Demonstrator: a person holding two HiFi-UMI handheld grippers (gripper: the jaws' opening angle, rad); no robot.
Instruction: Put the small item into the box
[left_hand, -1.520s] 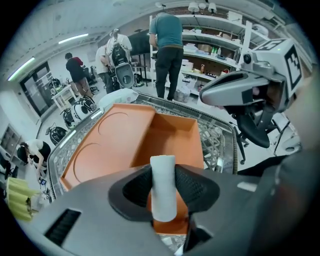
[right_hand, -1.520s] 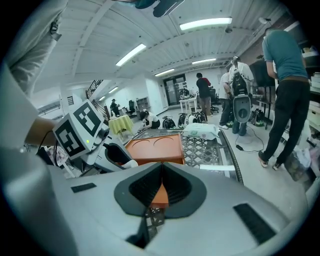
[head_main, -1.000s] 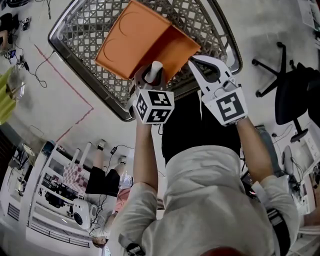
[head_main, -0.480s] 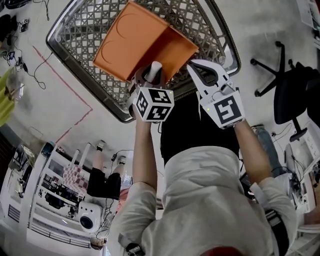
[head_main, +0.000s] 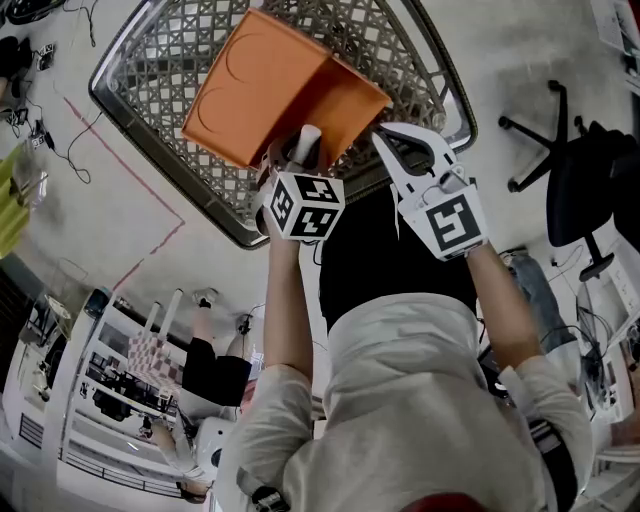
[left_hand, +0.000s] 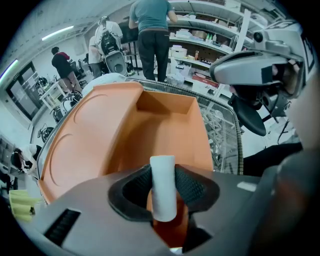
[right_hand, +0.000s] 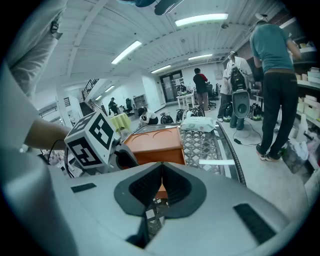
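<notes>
The left gripper's (left_hand: 164, 194) fingers (left_hand: 194, 186) are clamped across the middle of the small item (left_hand: 163, 172), a white cylinder held upright over the near edge of the orange box (left_hand: 167, 125), which sits in the wire basket (left_hand: 223, 131). The cylinder looks light, stiff and smooth, so a mid-length hold suits it, though it might pivot. The right gripper's (right_hand: 161, 189) fingers are together and empty.

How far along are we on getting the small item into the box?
Done: the small white cylinder is picked up, pinched in the left tongs. In hand: it is held at the near edge of the open orange box, which sits in the mesh basket. Left: move it over the opening and release. The right tongs are shut and empty.
</notes>
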